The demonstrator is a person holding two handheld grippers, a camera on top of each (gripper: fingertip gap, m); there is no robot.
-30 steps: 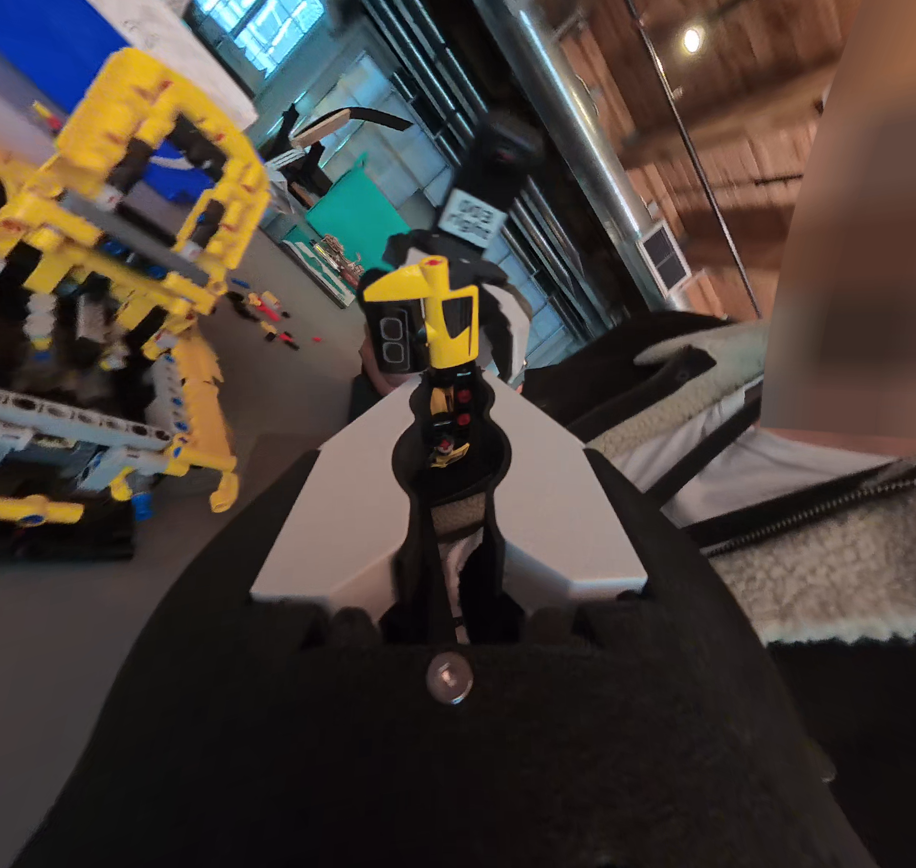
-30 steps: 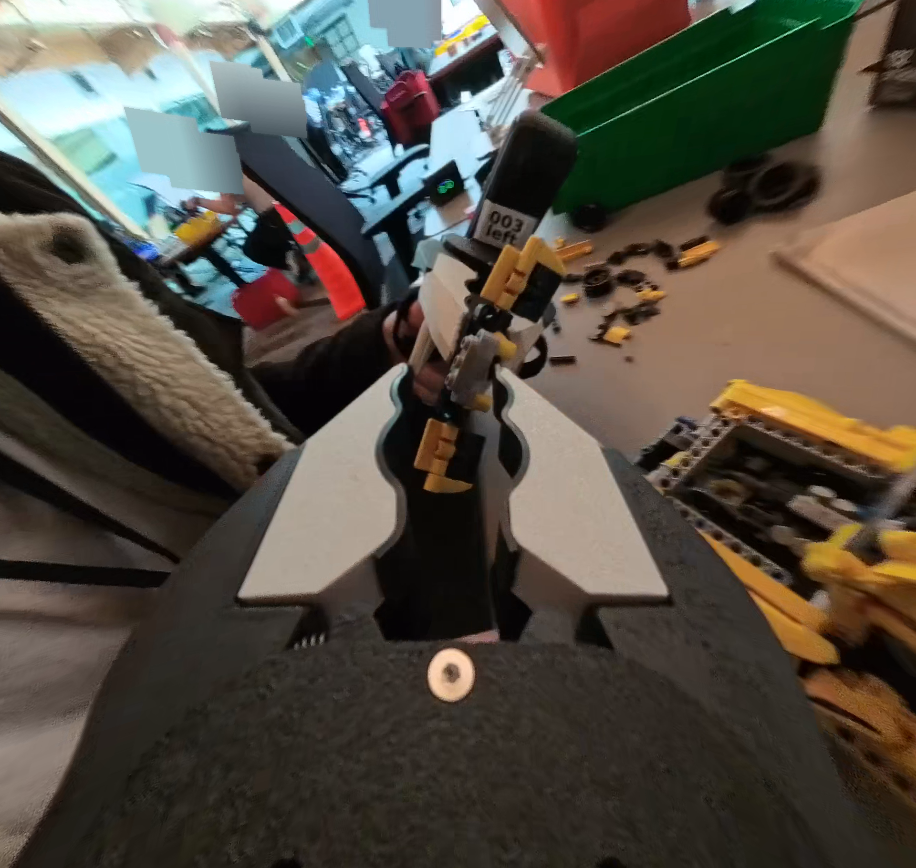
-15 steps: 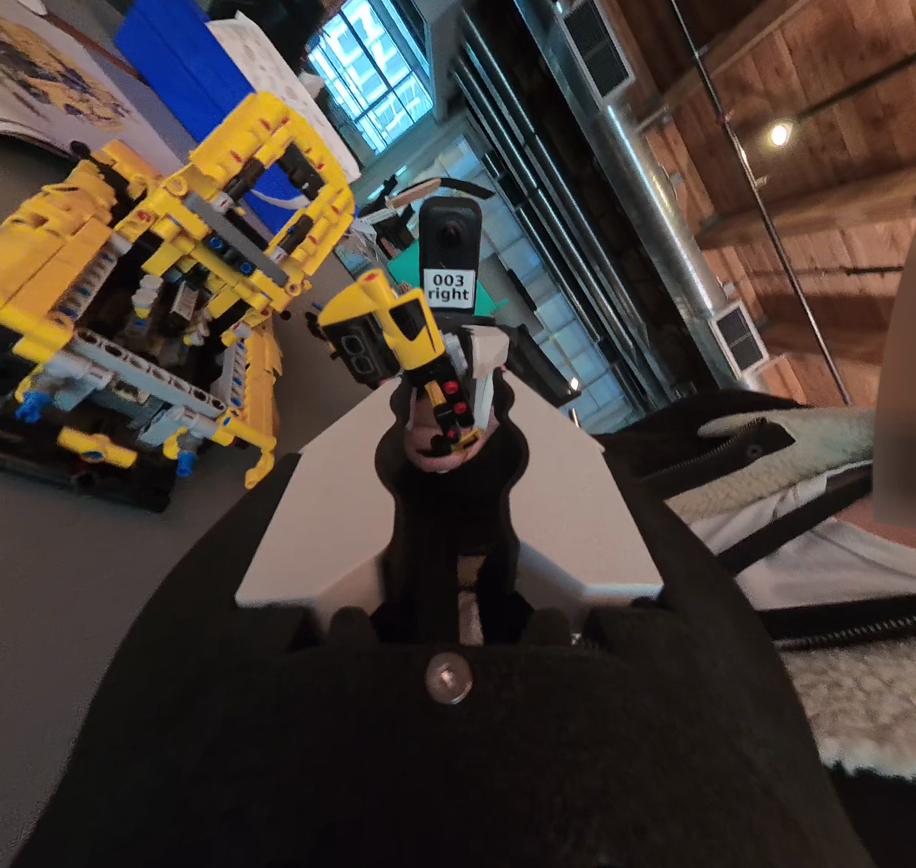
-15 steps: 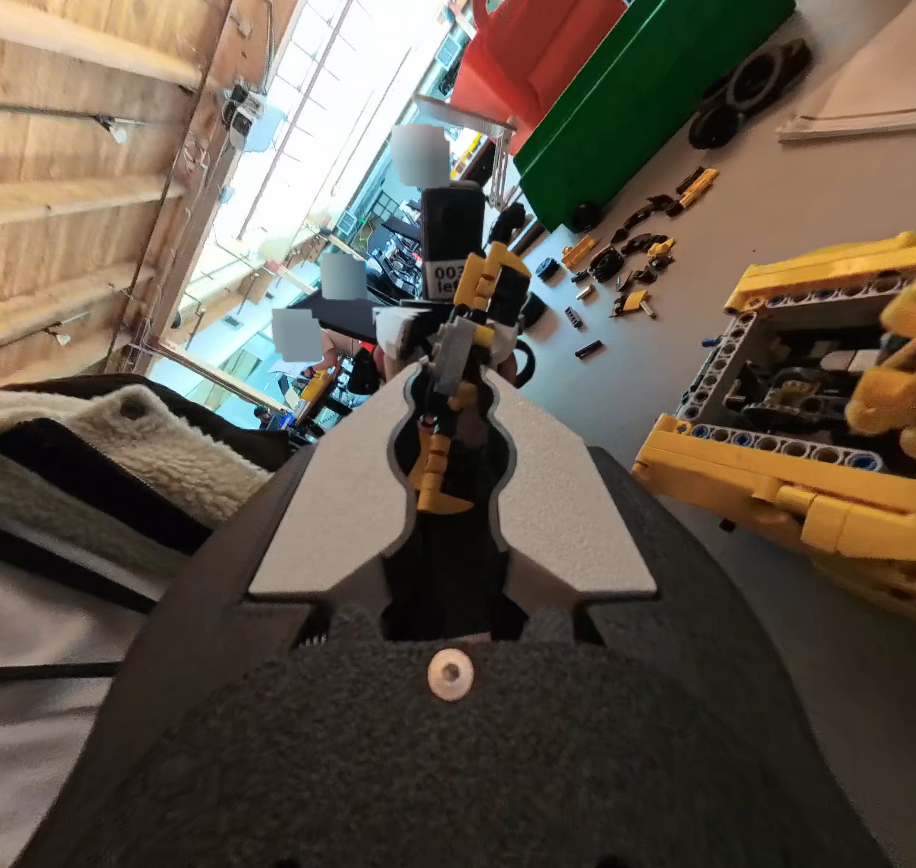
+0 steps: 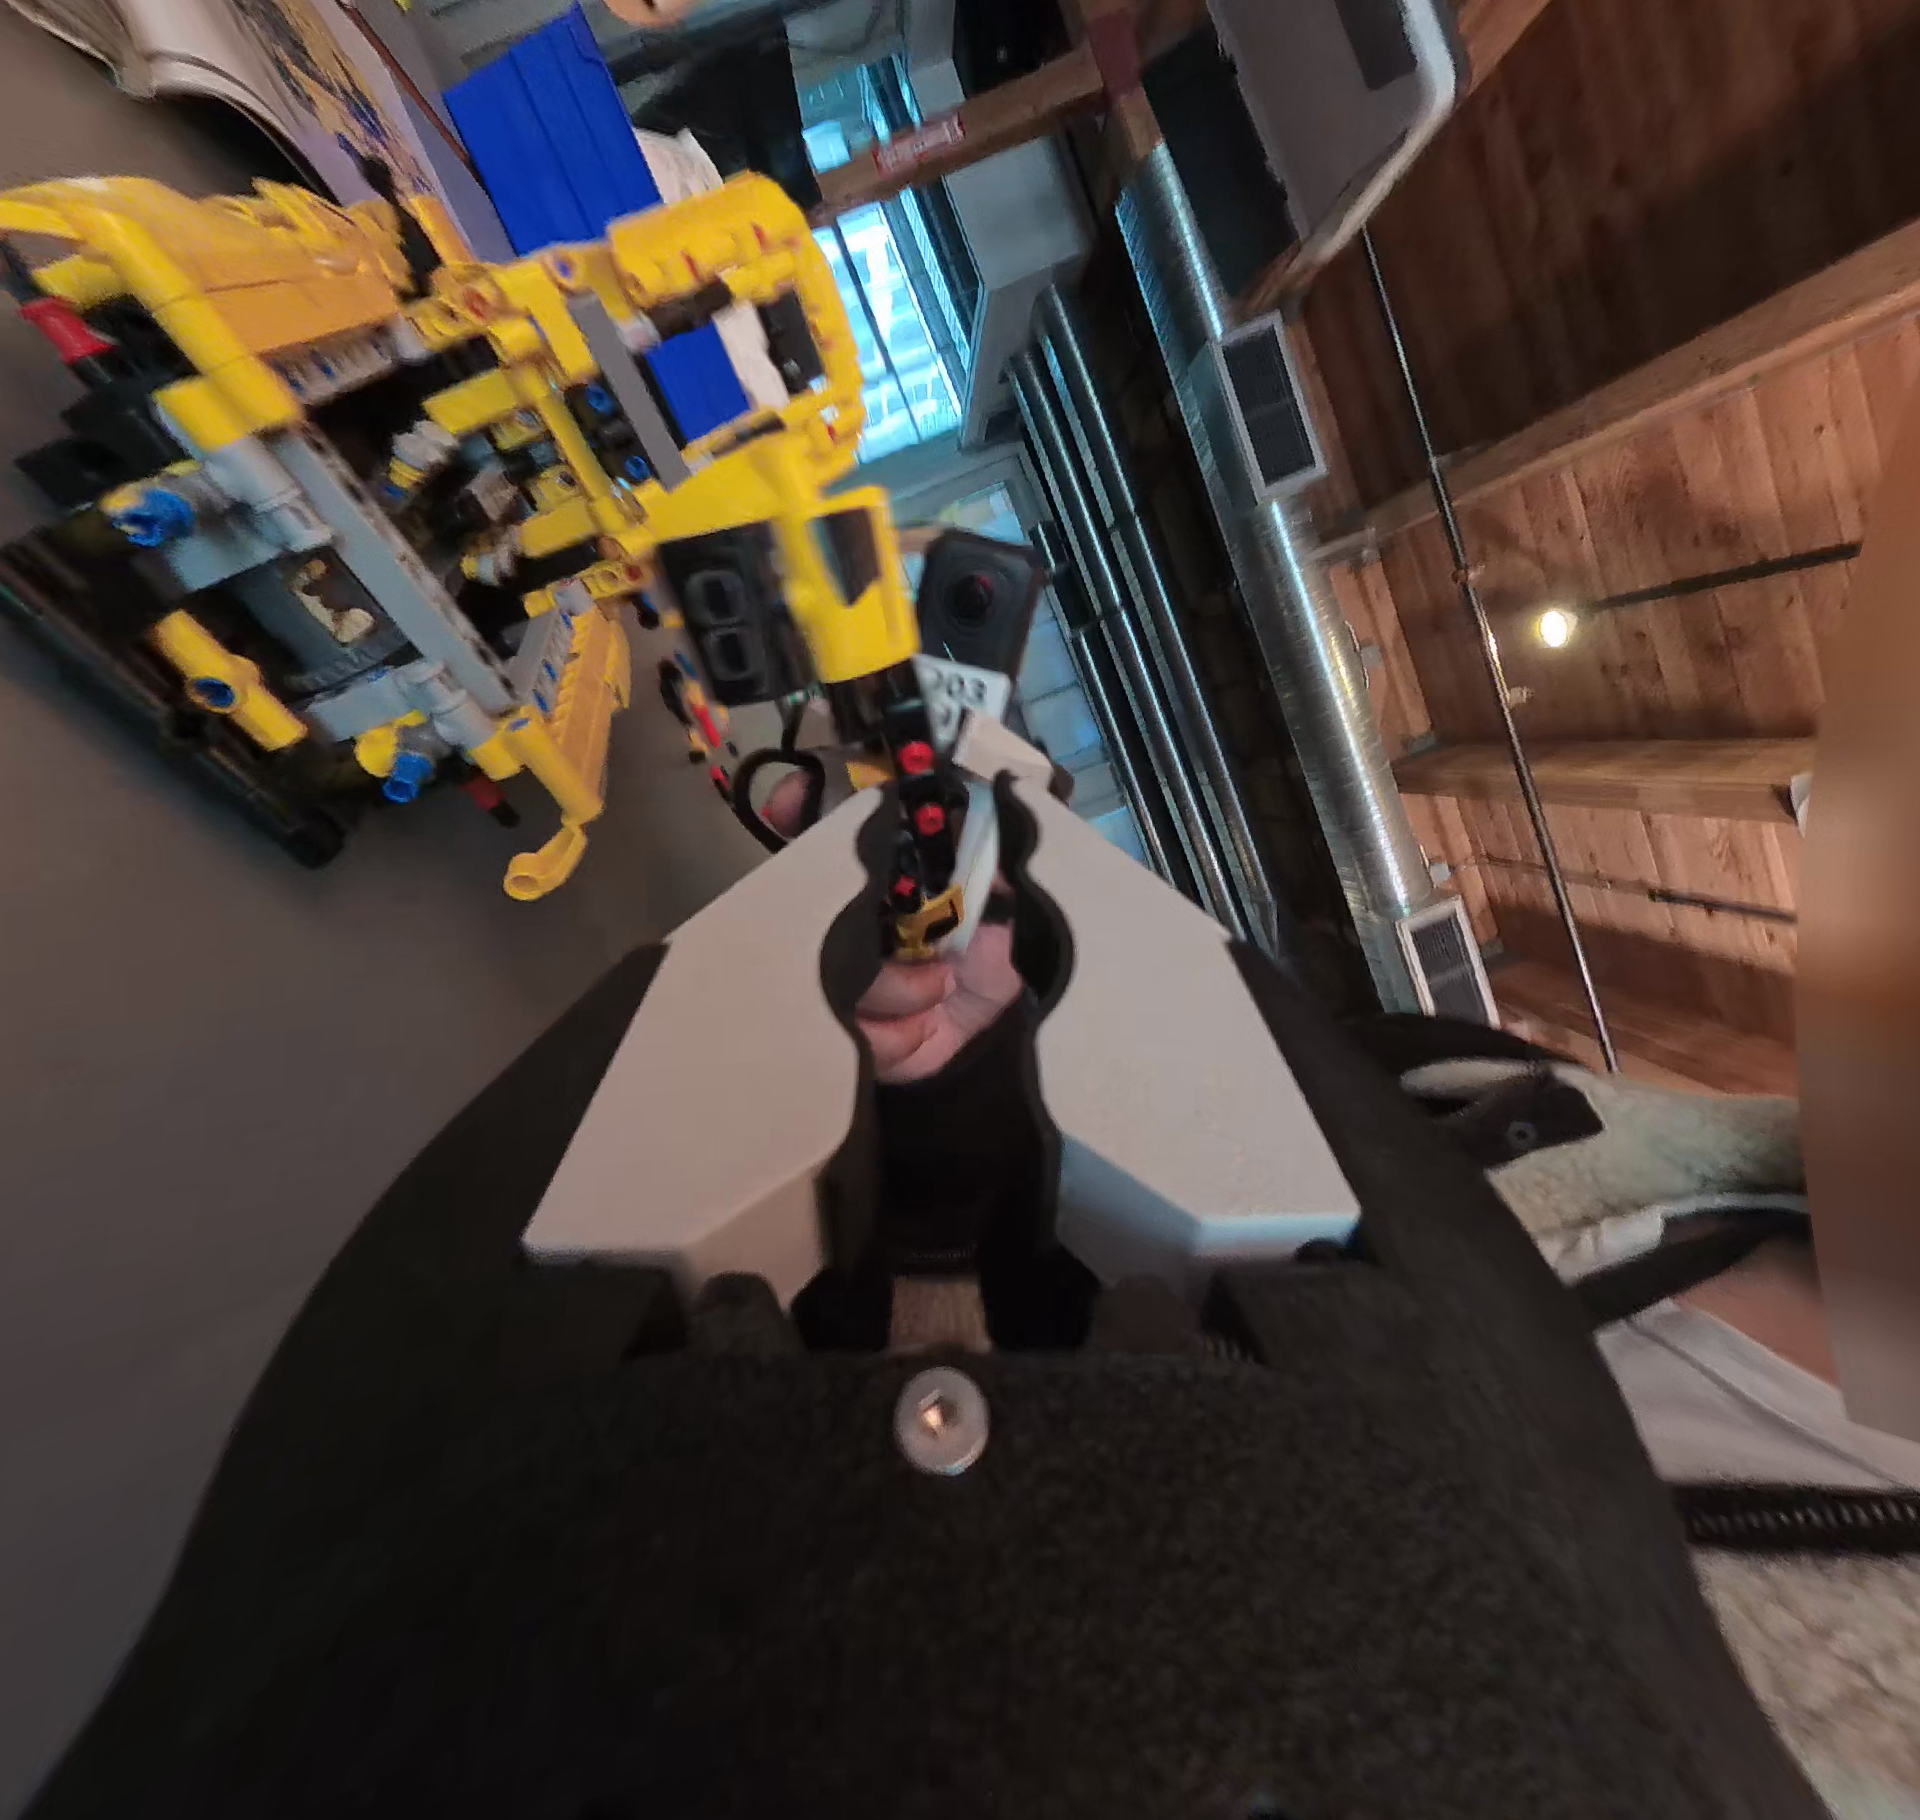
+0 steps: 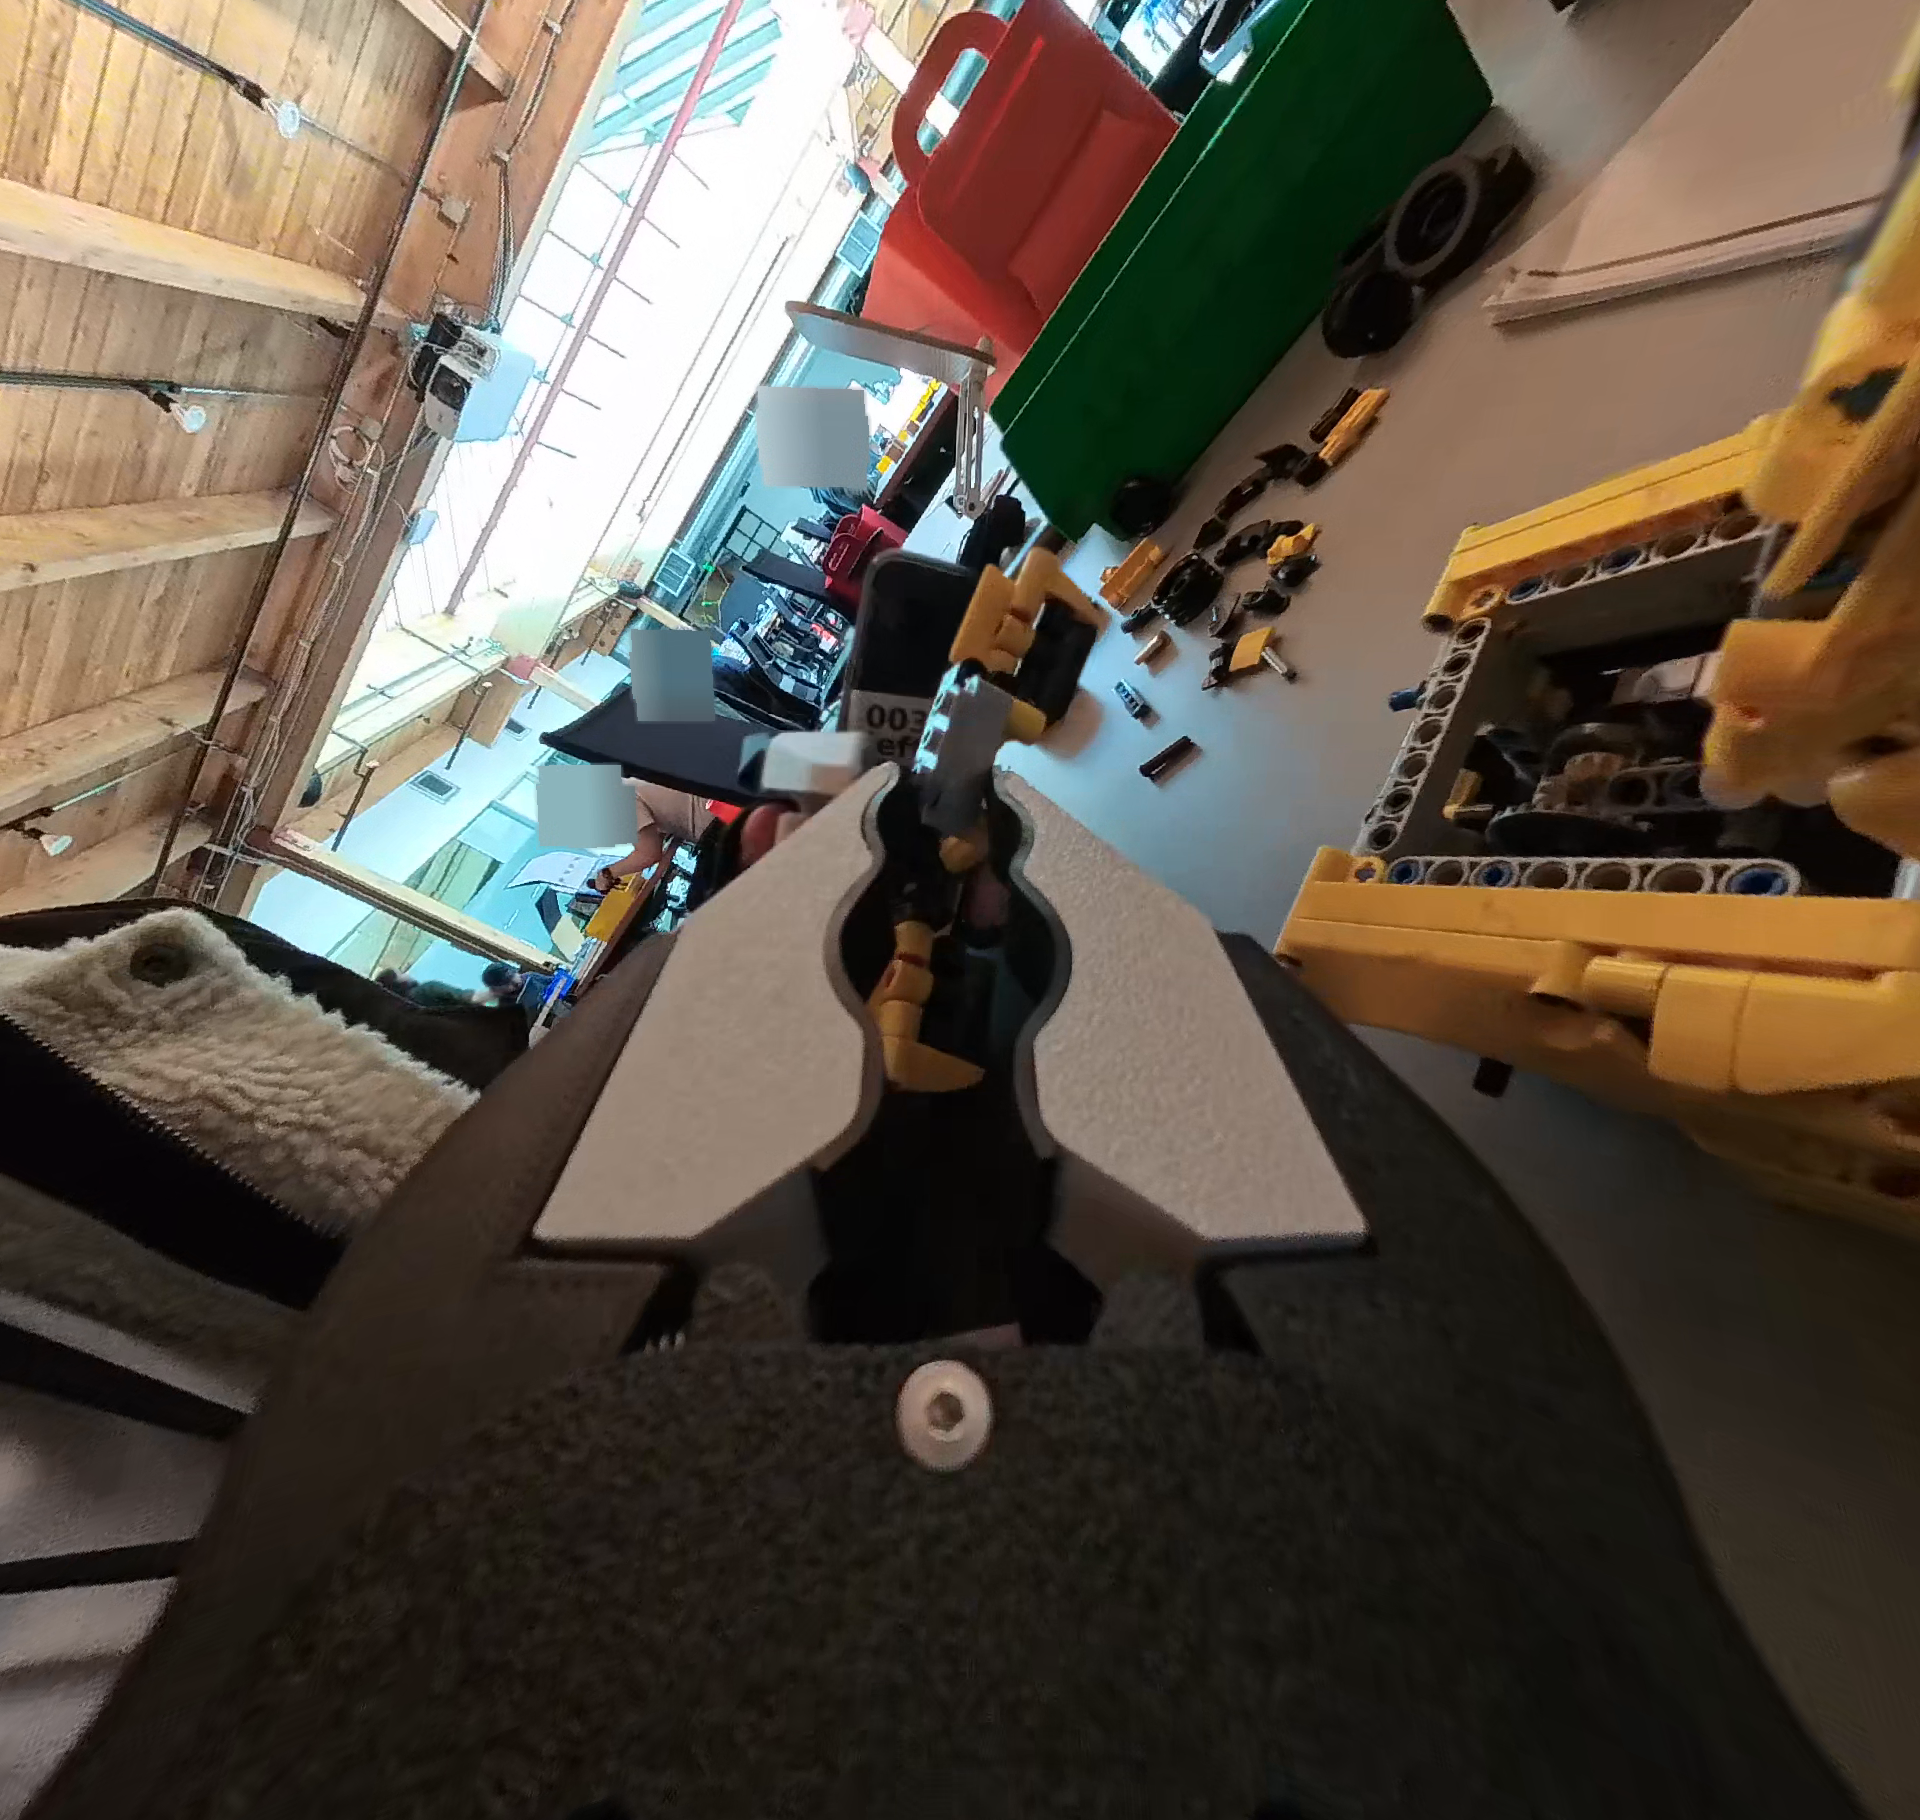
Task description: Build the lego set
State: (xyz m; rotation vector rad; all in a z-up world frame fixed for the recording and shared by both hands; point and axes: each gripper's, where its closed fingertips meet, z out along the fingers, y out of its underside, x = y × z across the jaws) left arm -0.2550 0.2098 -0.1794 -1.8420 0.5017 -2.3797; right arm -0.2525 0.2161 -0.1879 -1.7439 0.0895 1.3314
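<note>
A small yellow, black and grey lego sub-assembly (image 5: pixel 831 596) with red pins is held in the air between both grippers. My left gripper (image 5: pixel 935 804) is shut on its black pinned beam. My right gripper (image 6: pixel 948 794) is shut on its grey part (image 6: pixel 966 742) from the opposite side. The right gripper's white finger (image 5: pixel 977 783) lies close beside the beam. The left gripper's white finger (image 6: pixel 810 760) shows just beyond my right fingertips. The large yellow lego vehicle (image 5: pixel 416 482) stands on the grey table, left of the sub-assembly; it also shows in the right wrist view (image 6: pixel 1558 939).
Loose lego parts (image 6: pixel 1236 575), black tyres (image 6: pixel 1434 222), a green bin (image 6: pixel 1247 264) and a red bin (image 6: pixel 1018 181) lie beyond the vehicle. An open instruction booklet (image 5: pixel 208 25) and a blue box (image 5: pixel 551 139) are behind it. A person's fleece jacket (image 6: pixel 208 1043) is close by.
My left jaws opened and came together again on the sub-assembly. My right jaws closed onto it. Both grippers swung, bringing the sub-assembly nearer the large vehicle.
</note>
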